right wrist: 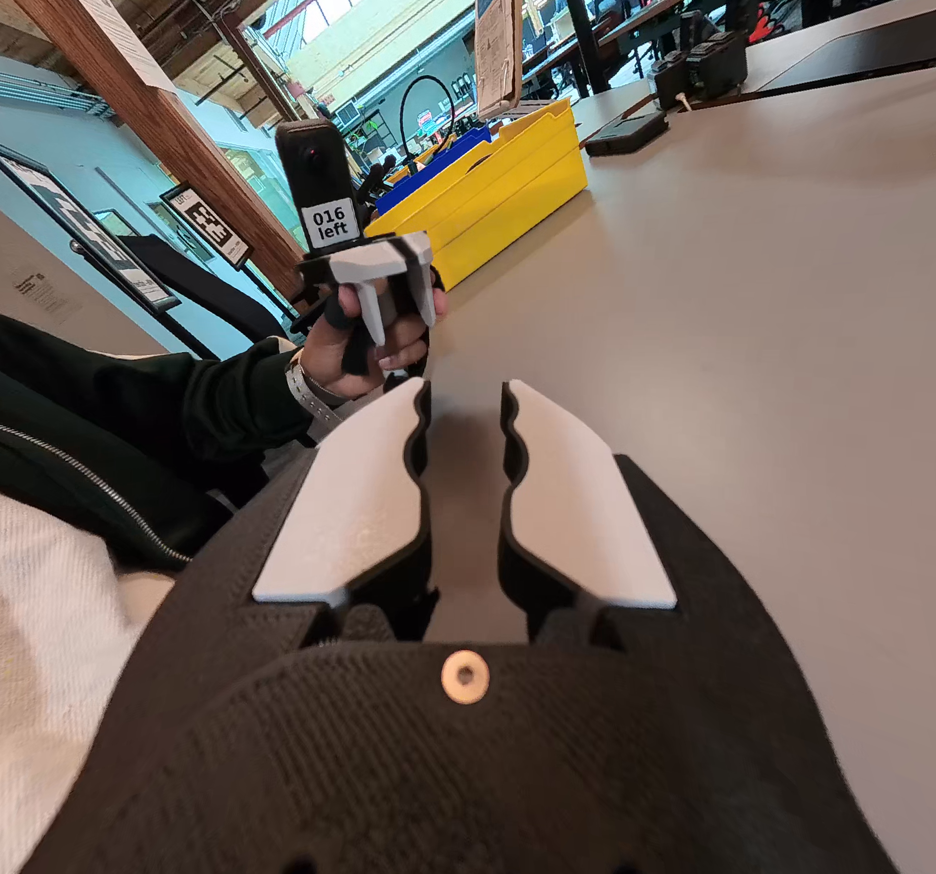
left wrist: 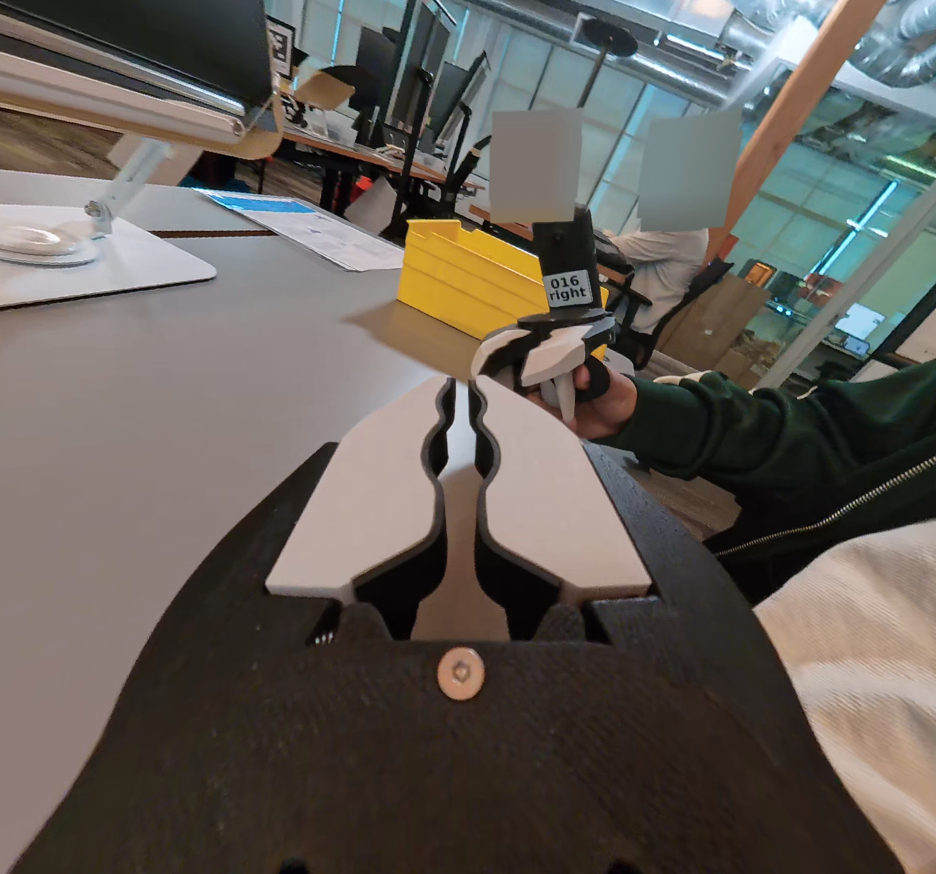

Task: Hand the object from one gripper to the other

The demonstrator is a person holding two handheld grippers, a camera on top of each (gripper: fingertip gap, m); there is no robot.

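A: What is filling the scene, biggest first?

B: A wide grey table (right wrist: 709, 343) is stretching ahead of both cameras, bare in front of the claws. A yellow bin (right wrist: 486, 201) is sitting at its far edge, with a blue bin (right wrist: 435, 160) showing behind it. A monitor on a stand (left wrist: 126, 39) is looming over the left side.

A: And the two claws?

B: A person in a dark green jacket is holding one in each hand. The left gripper (left wrist: 462, 386) is nearly clenched, only a thin slit showing between its fingers, and nothing is in it. The right gripper (right wrist: 466, 391) is standing released, with a clear gap and nothing inside.

A: So where is the object?

B: I cannot find it. Neither claw is carrying anything, and nothing loose is lying on the visible table. It may be inside the yellow bin, whose contents are hidden. I judge the handover is not begun: picking up, passing and releasing all remain.

A: Is there room to move?

B: Plenty over the open table. The bin wall and the monitor stand are the edges to mind.
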